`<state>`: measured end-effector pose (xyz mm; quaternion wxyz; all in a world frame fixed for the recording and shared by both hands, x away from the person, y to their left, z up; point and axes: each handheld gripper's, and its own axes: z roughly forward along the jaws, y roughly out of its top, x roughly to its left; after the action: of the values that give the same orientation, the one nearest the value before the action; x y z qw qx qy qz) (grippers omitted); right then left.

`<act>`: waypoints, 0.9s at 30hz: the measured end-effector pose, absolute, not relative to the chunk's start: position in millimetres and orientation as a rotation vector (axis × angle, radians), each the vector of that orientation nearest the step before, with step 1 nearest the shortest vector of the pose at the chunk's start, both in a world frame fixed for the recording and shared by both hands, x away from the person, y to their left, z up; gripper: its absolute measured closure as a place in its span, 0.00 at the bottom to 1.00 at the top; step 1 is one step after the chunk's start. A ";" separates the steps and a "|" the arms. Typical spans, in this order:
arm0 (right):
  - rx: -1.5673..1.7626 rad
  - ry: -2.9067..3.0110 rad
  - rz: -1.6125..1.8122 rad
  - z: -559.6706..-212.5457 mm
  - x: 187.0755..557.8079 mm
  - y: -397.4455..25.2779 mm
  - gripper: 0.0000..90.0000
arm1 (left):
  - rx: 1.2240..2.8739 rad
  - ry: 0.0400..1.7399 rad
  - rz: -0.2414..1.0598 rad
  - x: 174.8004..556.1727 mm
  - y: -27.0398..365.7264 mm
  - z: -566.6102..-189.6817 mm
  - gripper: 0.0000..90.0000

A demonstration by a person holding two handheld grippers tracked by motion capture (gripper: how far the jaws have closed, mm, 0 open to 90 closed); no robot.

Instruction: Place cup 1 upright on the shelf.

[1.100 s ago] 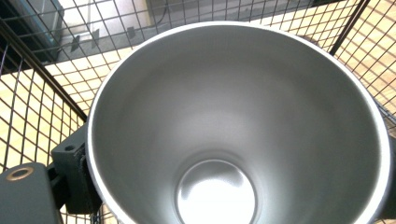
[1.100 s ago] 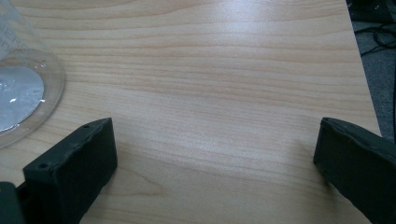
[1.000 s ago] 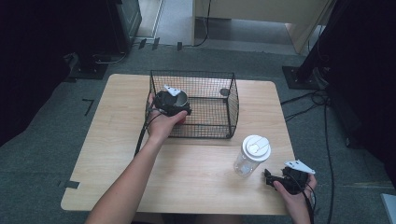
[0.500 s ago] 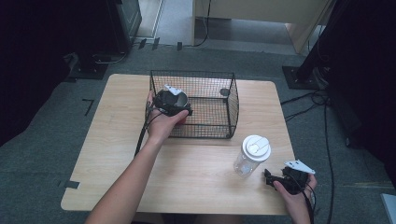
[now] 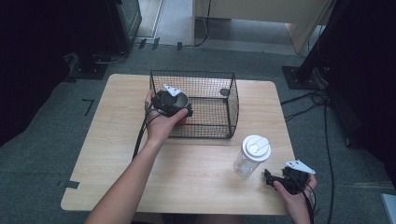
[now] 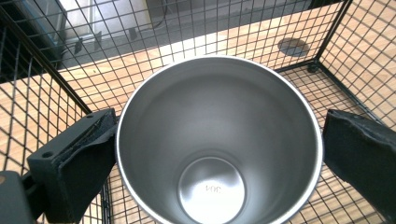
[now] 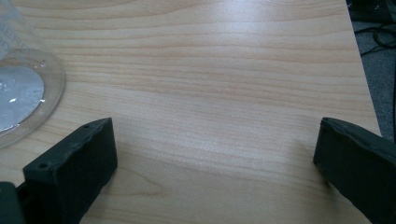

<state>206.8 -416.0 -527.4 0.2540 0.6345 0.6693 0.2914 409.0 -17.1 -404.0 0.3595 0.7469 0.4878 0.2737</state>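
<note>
Wooden surface (image 5: 116, 154) with a black wire basket (image 5: 232, 105) standing at its far middle, open top. Left gripper (image 5: 171, 101) sits at the basket's near-left corner, reaching in over the rim; from the left gripper view it looks straight down into a steel cup (image 6: 219, 140), upright, mouth facing the camera, long axis vertical, standing inside the basket on the mesh floor near that corner. Jaws are apart, one on each side of the rim: the left jaw touches or nearly touches the cup wall, the right jaw stands just off it with a slim gap, so not clamped yet by the look of it. Next move likely turns on this: cup is dead centre between the jaws, directly below the left gripper, so closing in should catch it; the left hand is far nearer than the right. Basket walls crowd the left jaw side and could snag on the way up. A small dark round thing (image 5: 224, 92) lies by the basket's far-right corner, well apart from the cup. Clear plastic cup with white lid (image 5: 252, 155) stands upright on the surface near right, outside the basket. Right gripper (image 5: 285, 179) rests low at the near-right edge just beside that plastic cup, jaws wide apart, nothing between them, bare wood ahead.
</note>
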 end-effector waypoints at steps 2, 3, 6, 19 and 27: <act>1.724 1.819 0.792 -527.5 206.9 -416.0 0.00 | 1.923 1.249 0.717 405.7 -16.3 -401.2 0.00; 1.723 1.819 0.792 -527.5 206.9 -416.0 0.00 | 1.915 1.243 0.727 402.9 -15.8 -398.5 0.00; 1.723 1.819 0.791 -527.4 206.9 -416.0 0.00 | 1.909 1.235 0.746 399.0 -14.1 -394.3 0.00; 1.724 1.819 0.792 -527.4 206.9 -416.0 0.00 | 1.878 1.161 0.753 376.4 -4.8 -381.5 0.00; 1.724 1.819 0.791 -527.4 206.8 -416.0 0.00 | 1.849 1.110 0.770 353.2 9.9 -375.6 0.00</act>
<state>206.8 -416.0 -527.4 0.2540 0.6345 0.6694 0.2913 353.2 9.9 -375.6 0.4130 0.7353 0.4416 0.3063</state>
